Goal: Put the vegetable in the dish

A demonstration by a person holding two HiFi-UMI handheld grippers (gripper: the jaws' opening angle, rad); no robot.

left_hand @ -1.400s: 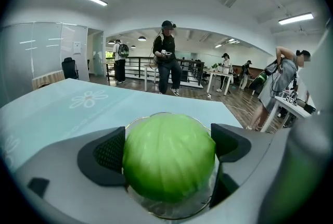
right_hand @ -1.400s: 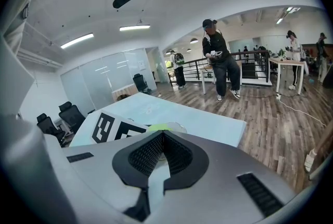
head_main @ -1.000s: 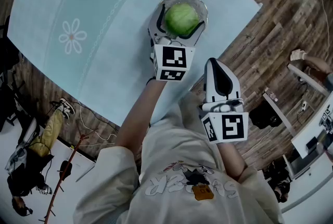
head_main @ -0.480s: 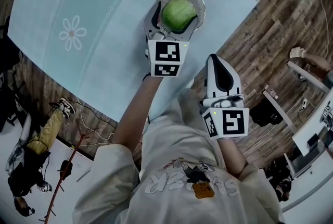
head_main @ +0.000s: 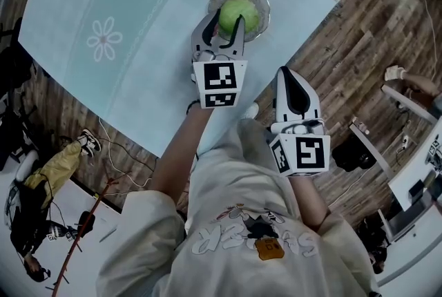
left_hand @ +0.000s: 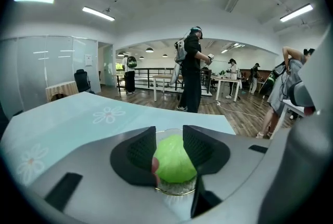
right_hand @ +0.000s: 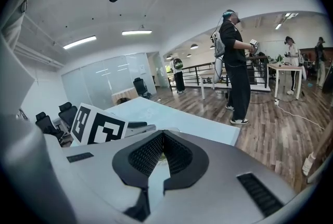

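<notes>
A round green vegetable (head_main: 239,12) rests in the glass dish (head_main: 261,4) near the right edge of the table. My left gripper (head_main: 222,21) hangs just short of the dish, and its jaws have just been closing to a narrow gap with nothing held between them. In the left gripper view the vegetable (left_hand: 174,163) shows past the jaw tips, sitting in the dish (left_hand: 177,190), with the left gripper (left_hand: 169,137) clear of it. My right gripper (head_main: 291,81) hovers off the table edge, shut and empty; the right gripper view shows its pads (right_hand: 163,139) meeting.
A pale blue cloth with daisy prints (head_main: 138,26) covers the table, whose right edge runs just past the dish. Wooden floor (head_main: 359,26) lies beyond. A person (left_hand: 192,69) stands far off in the room, with desks behind.
My left gripper has drawn back from around the vegetable toward me and lifted a little, its jaws narrowing. The vegetable stays in the dish. The right gripper has kept still.
</notes>
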